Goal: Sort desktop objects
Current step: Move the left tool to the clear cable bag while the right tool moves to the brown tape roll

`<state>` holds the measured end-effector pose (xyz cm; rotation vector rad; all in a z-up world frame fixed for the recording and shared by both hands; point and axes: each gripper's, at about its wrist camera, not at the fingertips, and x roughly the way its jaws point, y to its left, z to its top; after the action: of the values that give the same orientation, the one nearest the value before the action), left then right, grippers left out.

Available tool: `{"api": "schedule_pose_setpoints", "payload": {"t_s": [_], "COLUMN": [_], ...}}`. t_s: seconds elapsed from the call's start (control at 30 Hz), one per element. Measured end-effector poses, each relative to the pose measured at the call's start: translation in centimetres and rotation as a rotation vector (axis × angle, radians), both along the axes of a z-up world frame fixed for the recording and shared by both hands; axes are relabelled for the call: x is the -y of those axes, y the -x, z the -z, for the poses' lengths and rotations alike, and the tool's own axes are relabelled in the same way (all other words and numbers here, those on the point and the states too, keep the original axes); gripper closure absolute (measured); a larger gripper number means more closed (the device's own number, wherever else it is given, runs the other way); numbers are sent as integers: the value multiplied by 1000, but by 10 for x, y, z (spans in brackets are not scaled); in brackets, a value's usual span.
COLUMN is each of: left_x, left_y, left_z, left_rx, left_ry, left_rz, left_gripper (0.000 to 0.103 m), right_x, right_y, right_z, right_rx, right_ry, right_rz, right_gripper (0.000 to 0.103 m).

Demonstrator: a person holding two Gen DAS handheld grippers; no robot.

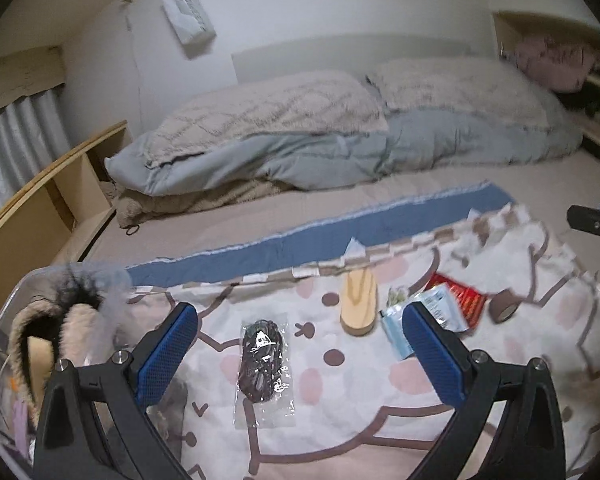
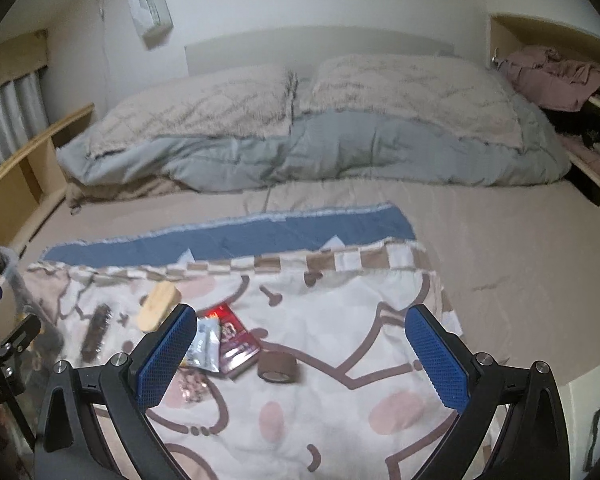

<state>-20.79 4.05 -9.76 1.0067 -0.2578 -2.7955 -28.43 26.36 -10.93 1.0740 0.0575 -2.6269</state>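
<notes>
Hovering your left gripper [image 1: 300,344] wide over bagged dark item [image 1: 263,360] on blanket [image 1: 340,400], long axis running away between fingers. Right gripper [image 2: 300,344] also gaping, empty, sitting farther off.

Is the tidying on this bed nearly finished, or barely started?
Partly done, it seems: the clear bin already holds fuzzy items. Nothing is in hand; the left gripper and right gripper are both open. Left on the blanket: bagged dark item, wooden block, packets and tape roll.
</notes>
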Motion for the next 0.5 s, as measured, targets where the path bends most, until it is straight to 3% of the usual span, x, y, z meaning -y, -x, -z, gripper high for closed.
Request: {"api": "schedule_pose_setpoints", "payload": {"t_s": [0.13,0.4,0.5], "left_x": [11,51,61], "left_y": [22,54,62], "left_z": [27,86,103], "left_rx": [58,172,206], "left_ry": [1,-99,-76], "left_rz": [-24,-106,-124], "left_gripper": [0,0,0], "right_x": [10,24,23], "right_y": [15,46,59], "right_z": [24,73,85], "right_rx": [71,176,201], "right_ry": [-12,-85,-125], "right_rz": [0,60,87], "right_gripper": [0,0,0]}}
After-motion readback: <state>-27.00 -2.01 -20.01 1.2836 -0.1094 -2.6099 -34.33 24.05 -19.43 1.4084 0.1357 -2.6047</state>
